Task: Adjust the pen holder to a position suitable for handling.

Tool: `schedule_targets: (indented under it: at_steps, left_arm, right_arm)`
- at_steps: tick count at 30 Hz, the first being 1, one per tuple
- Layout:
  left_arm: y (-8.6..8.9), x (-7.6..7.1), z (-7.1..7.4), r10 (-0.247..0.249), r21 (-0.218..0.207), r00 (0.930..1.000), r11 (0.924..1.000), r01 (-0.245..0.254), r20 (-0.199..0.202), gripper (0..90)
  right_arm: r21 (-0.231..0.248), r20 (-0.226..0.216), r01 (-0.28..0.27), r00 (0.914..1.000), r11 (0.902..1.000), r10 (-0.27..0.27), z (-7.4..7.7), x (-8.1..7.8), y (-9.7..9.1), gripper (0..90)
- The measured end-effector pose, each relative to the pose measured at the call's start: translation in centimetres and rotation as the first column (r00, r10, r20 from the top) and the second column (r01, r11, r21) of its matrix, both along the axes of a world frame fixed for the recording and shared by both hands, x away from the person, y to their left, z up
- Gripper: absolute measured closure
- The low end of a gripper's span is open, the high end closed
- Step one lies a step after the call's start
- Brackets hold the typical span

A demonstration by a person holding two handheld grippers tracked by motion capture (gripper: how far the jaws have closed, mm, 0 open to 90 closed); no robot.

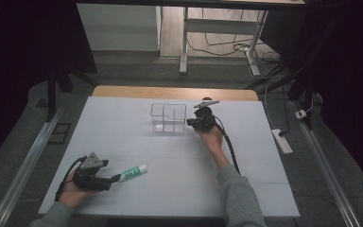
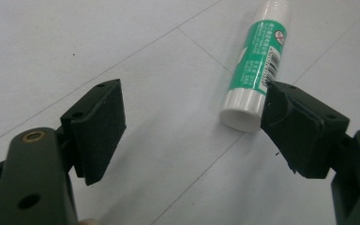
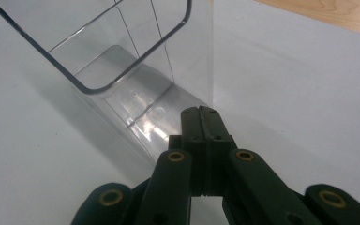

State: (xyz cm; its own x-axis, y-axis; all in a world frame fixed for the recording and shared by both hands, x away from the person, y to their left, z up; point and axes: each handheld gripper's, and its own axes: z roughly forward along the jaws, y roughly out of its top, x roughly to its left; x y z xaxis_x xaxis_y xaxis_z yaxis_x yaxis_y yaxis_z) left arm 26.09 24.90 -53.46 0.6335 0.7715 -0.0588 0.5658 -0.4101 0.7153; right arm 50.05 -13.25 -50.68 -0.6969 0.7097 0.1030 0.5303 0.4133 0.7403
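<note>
Left gripper sits low at the near-left of the white table, jaws spread wide, nothing held. Glue stick, green label w/ white ends, lies flat just ahead of it, pointing up-right. In the left gripper view the stick's near end sits right against the tip of the right-hand jaw, not between the two. So the pick looks like it's about to start, no grip yet. Next move, as I read it: shift the gripper sideways so the stick lies centred betw. the pads, then close on the barrel. It's round and may roll if nudged by one jaw first.

Mid-table, well apart from the stick: clear plastic bin w/ a divider, two compartments, both look empty. Prob. where the stick goes, tho that's a guess.

Right gripper is right beside the bin's right wall, jaws fully shut on nothing. Right gripper view shows the closed tips at or almost at the base of the bin; can't tell if touching. Might be steadying it.

Nothing on the table betw. stick and bin, path is open. Far edge: wood strip. Beyond: desk legs, loose cables, a power strip on the floor at right, none in the way.
</note>
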Motion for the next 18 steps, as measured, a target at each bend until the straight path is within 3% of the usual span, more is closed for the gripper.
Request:
schedule_targets:
  at_steps: [7,10,18]
  left_arm:
    - [0.0,0.0,0.0,0.000,0.002,1.0000,1.0000,0.000,0.000,21.8]
    - [0.0,0.0,0.0,0.001,0.003,1.0000,1.0000,-0.001,-0.001,21.9]
    - [0.1,0.1,0.0,0.007,0.003,1.0000,1.0000,-0.007,-0.003,21.9]
  right_arm:
    - [-0.009,0.020,-0.003,0.9998,1.0000,0.003,0.4,-1.3,-2.0,88.9]
    - [0.006,0.027,0.006,0.9996,1.0000,-0.006,0.6,-2.2,-3.3,88.9]
    - [-0.014,0.057,0.007,0.9984,0.9999,-0.007,1.4,-5.4,-6.9,88.9]
